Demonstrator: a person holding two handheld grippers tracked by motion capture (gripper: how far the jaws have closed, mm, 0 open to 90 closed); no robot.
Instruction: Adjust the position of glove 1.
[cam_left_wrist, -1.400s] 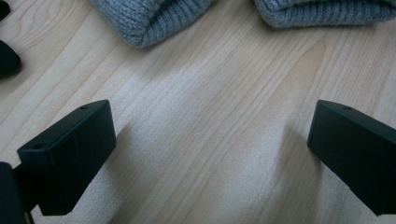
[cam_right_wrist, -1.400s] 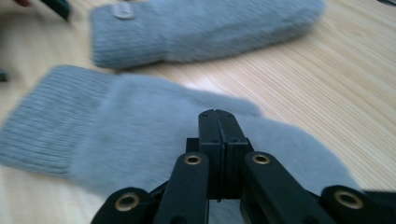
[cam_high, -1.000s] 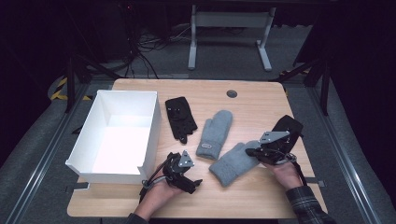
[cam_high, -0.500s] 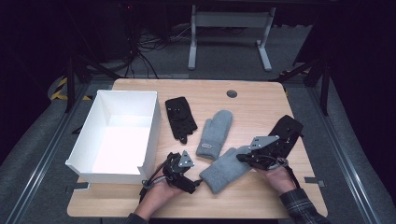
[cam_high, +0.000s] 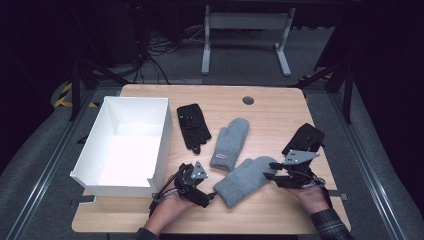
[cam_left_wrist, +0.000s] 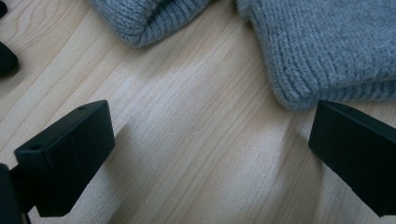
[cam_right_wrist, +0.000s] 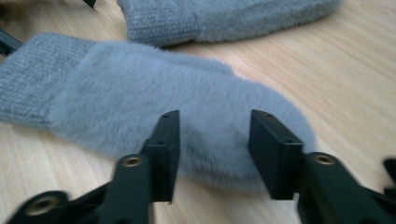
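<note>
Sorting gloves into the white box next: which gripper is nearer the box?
Left. The left gripper sits beside the box's near corner; the right gripper is across the grey mitten.

Wooden table (cam_high: 270, 107); mittens (cam_high: 231, 141), gloves (cam_high: 192, 125), box (cam_high: 150, 107)

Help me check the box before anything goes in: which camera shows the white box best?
The high view: the white box appears whole on the table's left side, open-topped, with its inside visible. The left gripper view gives wood and grey knit, and the right gripper view a fuzzy grey mitten, so neither helps with the box.
</note>
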